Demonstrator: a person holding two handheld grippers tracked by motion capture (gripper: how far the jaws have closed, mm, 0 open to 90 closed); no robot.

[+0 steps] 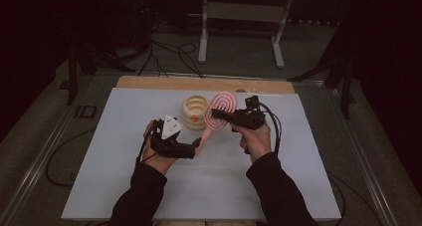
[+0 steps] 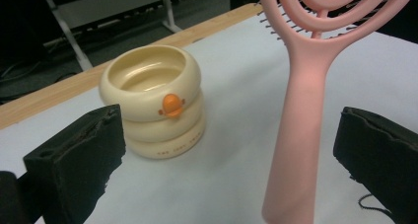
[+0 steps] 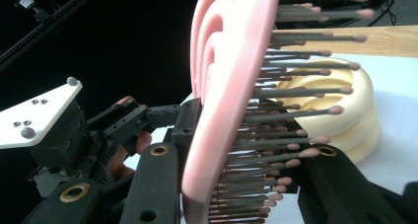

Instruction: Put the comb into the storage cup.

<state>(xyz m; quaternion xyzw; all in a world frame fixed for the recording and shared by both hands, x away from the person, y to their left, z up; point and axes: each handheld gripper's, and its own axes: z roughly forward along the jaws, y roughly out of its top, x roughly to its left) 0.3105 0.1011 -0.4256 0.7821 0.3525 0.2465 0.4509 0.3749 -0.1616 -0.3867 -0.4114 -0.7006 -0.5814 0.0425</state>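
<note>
1. We're clamping the right gripper (image 1: 215,113) on the pink hairbrush (image 1: 217,114) head, held above the table (image 1: 124,186).
2. We're holding the left gripper (image 1: 197,147) wide open around its handle, not touching.
3. We're seeing the cream cup (image 1: 195,111) at the brush's 9 o'clock.

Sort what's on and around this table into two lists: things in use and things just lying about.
In use:
- pink hairbrush, head clamped in the right gripper
- left gripper, jaws open either side of the brush handle
- cream stacked-ring cup, just behind the brush

Lying about:
- white mat
- metal stand on the floor
- floor cables
</note>
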